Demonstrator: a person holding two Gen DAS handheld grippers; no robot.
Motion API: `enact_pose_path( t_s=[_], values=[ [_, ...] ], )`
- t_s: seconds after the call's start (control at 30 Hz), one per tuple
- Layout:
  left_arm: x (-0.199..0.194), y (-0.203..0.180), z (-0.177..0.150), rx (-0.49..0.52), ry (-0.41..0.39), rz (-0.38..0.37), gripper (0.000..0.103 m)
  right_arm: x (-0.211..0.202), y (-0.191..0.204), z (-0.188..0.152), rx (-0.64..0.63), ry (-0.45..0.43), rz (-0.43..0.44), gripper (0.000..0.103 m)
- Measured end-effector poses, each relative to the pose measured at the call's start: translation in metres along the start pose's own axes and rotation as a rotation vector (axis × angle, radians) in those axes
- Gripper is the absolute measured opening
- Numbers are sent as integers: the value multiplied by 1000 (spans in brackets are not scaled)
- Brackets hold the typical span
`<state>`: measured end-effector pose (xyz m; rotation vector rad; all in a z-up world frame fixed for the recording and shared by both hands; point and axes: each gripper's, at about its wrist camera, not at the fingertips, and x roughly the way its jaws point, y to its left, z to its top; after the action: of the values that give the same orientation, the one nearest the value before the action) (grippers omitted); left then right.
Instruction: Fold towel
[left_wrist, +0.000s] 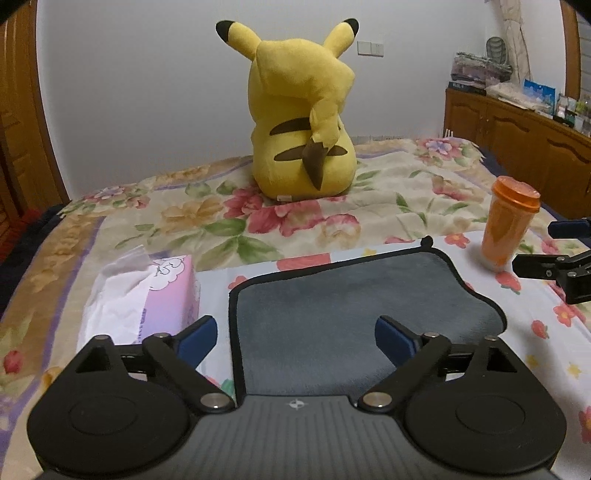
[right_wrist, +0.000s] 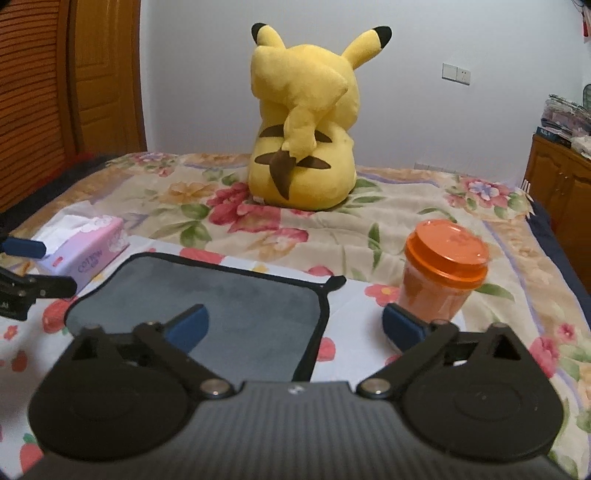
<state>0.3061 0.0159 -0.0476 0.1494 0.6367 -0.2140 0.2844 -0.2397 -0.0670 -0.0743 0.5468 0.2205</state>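
Only the right wrist view reads "COTTON" on the pink tissue box. The flat grey black-edged towel lies under both wide-open grippers (left gripper, right gripper).

Place: a bedroom in a home.
Bed: a floral quilt covered it, wide and rumpled.
Plush: a yellow Pikachu toy sat on the quilt, back to the cameras.
Bedside clutter: a pink tissue box and an orange lidded cup stood on the bedding.
Furniture: a wooden cabinet along the wall carried stacked books and folded items.
Walls: pale, with a light switch; a wooden door stood at the left.
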Motion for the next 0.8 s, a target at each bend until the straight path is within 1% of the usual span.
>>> enact_pose_path(
  t_s=[0.13, 0.27, 0.4, 0.57, 0.8],
  values=[
    [-19, -3, 0, 4, -17, 6, 101, -12, 4, 0, 7, 9, 3, 103],
    [-40, -5, 1, -2, -28, 2, 102, -31, 7, 0, 10, -8, 11, 103],
    [-62, -10, 1, 18, -41, 13, 103, -48, 8, 1, 15, -14, 11, 103],
    [-90, -15, 2, 14, -63, 22, 103, -70, 9, 3, 22, -27, 8, 103],
    [-122, -27, 0, 45, -53, 22, 103, -103, 13, 6, 27, -52, 12, 103]
  ],
)
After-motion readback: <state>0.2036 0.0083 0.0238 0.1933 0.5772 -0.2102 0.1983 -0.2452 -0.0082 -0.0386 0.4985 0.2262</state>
